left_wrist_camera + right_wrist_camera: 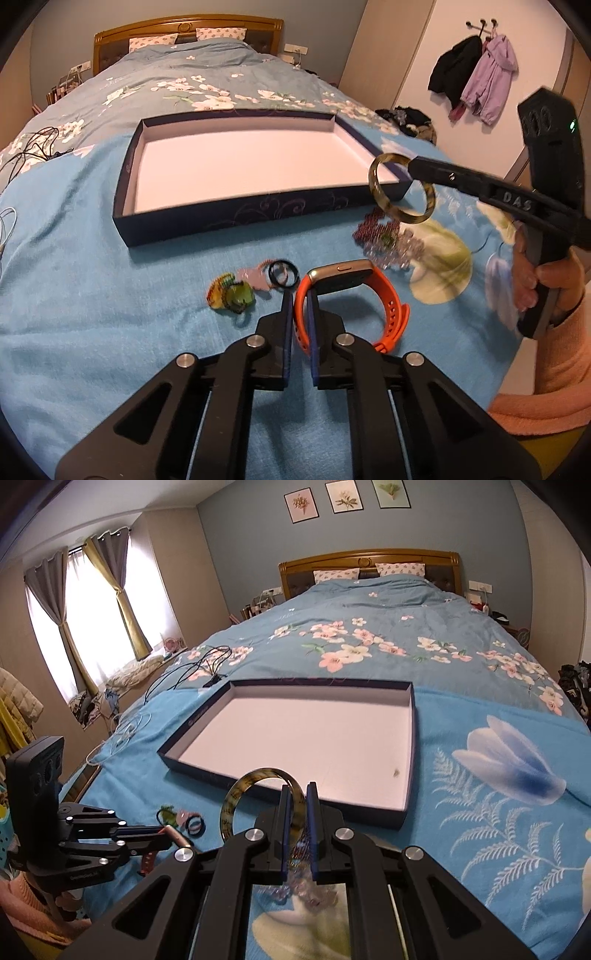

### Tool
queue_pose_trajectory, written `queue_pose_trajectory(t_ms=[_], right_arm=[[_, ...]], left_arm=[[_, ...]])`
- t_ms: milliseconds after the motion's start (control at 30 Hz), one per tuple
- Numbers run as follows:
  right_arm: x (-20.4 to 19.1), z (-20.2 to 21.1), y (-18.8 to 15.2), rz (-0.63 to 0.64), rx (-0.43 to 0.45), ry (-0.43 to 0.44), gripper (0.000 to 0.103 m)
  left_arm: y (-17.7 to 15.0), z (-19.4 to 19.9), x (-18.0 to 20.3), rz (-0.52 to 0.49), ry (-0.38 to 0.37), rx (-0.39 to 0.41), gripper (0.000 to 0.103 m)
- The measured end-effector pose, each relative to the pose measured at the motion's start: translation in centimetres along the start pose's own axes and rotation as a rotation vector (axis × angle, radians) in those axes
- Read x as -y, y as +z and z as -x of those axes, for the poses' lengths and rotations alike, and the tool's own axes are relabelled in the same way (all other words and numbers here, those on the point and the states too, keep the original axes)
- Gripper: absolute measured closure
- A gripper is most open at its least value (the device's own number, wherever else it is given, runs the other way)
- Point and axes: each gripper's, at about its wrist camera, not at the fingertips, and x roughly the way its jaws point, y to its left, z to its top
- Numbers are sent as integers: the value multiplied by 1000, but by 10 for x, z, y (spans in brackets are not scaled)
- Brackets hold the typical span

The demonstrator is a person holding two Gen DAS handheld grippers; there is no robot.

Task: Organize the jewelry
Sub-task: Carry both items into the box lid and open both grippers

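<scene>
The mottled amber bangle (258, 805) is pinched upright between the two blue-padded fingers of the right gripper (297, 794), jaws narrowed onto its band so most of the ring sticks out to the left of them. In the left wrist view the same bangle (402, 188) hangs in the air off the tip of the right gripper (415, 170), just over the near right corner of the box, clear of the bedspread.

The orange-strapped watch (347, 295) is caught by the left gripper (300, 295): its jaws are nearly together, with one side of the strap running between them, and the watch face stands up just beyond the fingertips. From the right wrist view the left gripper (162, 840) sits low at the left with the watch barely visible at its tip.

Left of the watch lie a small dark ring (283, 273), a pinkish piece (251, 278) and a green-yellow trinket (231, 295), close together. A blurred heap of purple beads (384, 236) sits to the right, below the bangle.

The shallow dark-blue box (229, 218) with a pale inside lies farther off, on the blue floral bedspread (92, 314)
</scene>
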Motion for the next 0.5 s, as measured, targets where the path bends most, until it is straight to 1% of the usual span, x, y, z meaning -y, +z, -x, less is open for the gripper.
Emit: queue_pose_trajectory(t_ms=[133, 200, 300, 400, 500], right_arm=[[4, -2, 11, -2, 24, -8, 96], [7, -5, 18, 0, 37, -18, 96], [14, -15, 31, -10, 42, -22, 96], [19, -29, 45, -11, 45, -41, 96], [22, -44, 57, -6, 42, -57, 96]], left_arm=[[15, 11, -5, 1, 17, 45, 95], [28, 16, -11, 8, 20, 67, 95], [50, 19, -18, 5, 56, 101, 95], [71, 14, -30, 23, 71, 112, 95], [91, 2, -40, 36, 112, 100, 95]])
